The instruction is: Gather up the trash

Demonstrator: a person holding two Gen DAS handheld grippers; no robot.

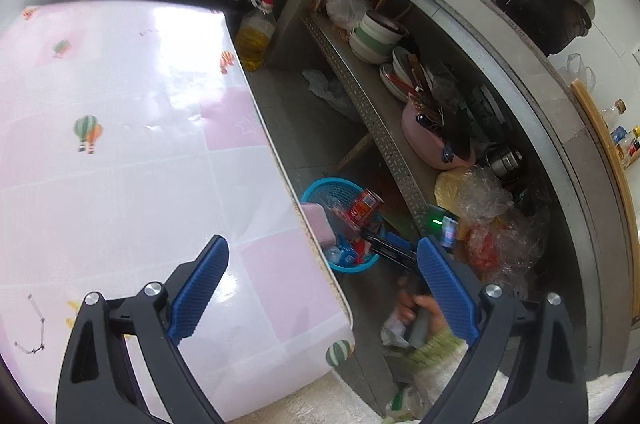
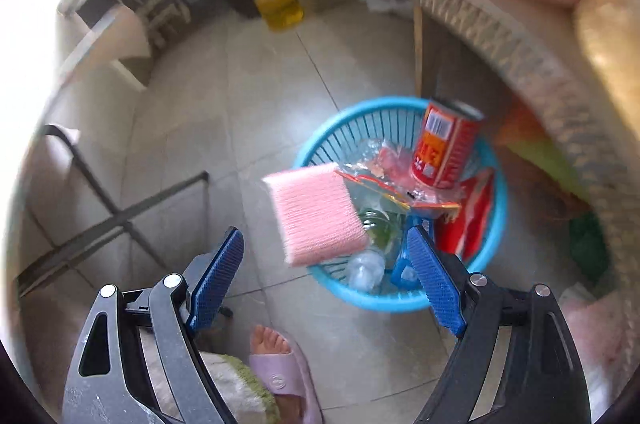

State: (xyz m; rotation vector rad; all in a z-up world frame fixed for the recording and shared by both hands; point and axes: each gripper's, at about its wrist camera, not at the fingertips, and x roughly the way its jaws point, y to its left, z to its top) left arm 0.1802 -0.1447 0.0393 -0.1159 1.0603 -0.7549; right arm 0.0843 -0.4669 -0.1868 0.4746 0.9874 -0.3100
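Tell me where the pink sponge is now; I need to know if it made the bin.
In the right wrist view the pink sponge is at the left rim of the blue basket on the floor, ahead of the open right gripper, left of the red can.

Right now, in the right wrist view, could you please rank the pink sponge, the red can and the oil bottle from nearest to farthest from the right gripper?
1. Pink sponge: just beyond the open right gripper, over the blue basket's near-left rim.
2. Red can: basket's far right side.
3. Oil bottle: on the floor, far back.

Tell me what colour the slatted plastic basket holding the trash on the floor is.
Light blue slatted plastic basket, clearest in the right wrist view.
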